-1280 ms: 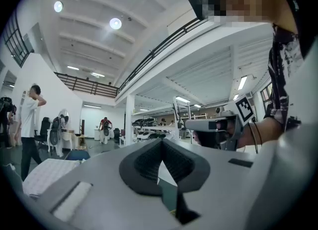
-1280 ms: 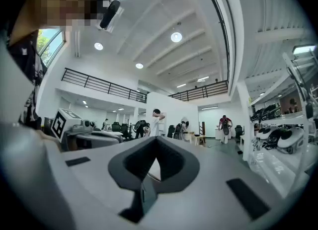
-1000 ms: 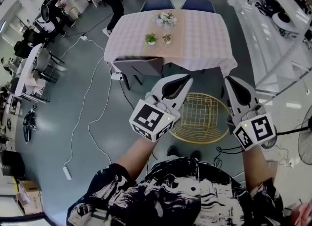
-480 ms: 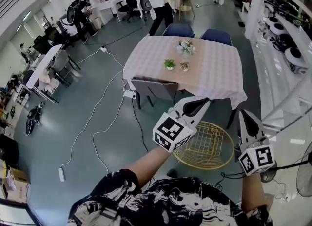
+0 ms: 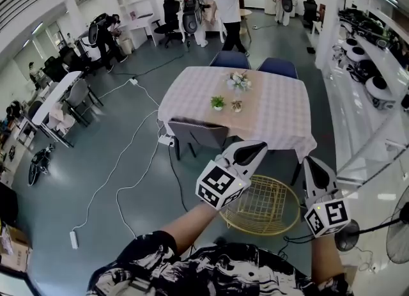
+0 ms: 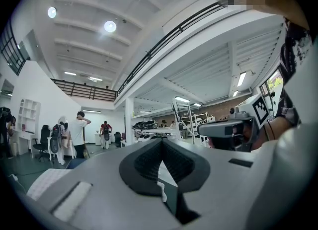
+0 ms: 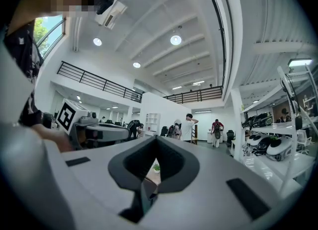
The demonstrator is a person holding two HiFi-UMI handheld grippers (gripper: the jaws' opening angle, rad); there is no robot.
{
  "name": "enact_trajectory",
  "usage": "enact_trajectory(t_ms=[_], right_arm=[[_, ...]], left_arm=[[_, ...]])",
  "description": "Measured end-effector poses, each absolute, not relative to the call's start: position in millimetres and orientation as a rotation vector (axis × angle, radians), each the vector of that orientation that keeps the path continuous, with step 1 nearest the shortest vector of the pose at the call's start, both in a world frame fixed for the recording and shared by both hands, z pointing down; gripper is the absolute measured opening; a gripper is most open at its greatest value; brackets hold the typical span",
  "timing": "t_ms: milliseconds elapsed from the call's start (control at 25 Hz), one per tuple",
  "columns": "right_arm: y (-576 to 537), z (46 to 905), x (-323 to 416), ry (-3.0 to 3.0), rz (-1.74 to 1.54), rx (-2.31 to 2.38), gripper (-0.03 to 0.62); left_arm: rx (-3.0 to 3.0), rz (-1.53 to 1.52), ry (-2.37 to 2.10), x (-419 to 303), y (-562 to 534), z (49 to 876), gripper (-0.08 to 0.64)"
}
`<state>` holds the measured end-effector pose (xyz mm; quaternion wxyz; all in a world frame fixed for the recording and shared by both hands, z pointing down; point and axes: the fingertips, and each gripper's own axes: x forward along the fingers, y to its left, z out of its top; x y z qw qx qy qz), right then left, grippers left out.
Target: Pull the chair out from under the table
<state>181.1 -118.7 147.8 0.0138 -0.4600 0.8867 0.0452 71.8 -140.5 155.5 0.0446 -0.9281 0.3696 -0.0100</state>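
In the head view a table (image 5: 281,112) under a pale checked cloth stands ahead. A grey chair (image 5: 195,133) is tucked under its near left side. A yellow wire chair (image 5: 265,206) sits at its near right side, just in front of me. My left gripper (image 5: 261,146) hangs over the wire chair's left rim, shut and empty. My right gripper (image 5: 307,159) is above the chair's right rim, shut as well, with nothing in it. Neither touches a chair. In each gripper view the jaw tips meet, for the left gripper (image 6: 161,140) and the right gripper (image 7: 155,138).
Two blue chairs (image 5: 230,59) stand at the table's far side. Small potted plants (image 5: 218,102) and flowers (image 5: 238,80) sit on the cloth. White cables (image 5: 128,160) and a power strip (image 5: 74,239) lie on the floor at the left. Several people (image 5: 230,0) stand far back.
The head view has tilted up, so the table and chairs sit lower and farther in the picture and the far people have come into sight. Both grippers stay shut and empty.
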Motion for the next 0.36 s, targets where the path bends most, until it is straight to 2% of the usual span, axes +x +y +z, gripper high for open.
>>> enact_trajectory(t_ms=[360], right_arm=[[-123.6, 154.9, 189.5, 2.774, 0.134, -1.408, 0.002]], left_arm=[[-2.824, -0.05, 1.124, 83.5, -144.9, 160.9, 0.003]])
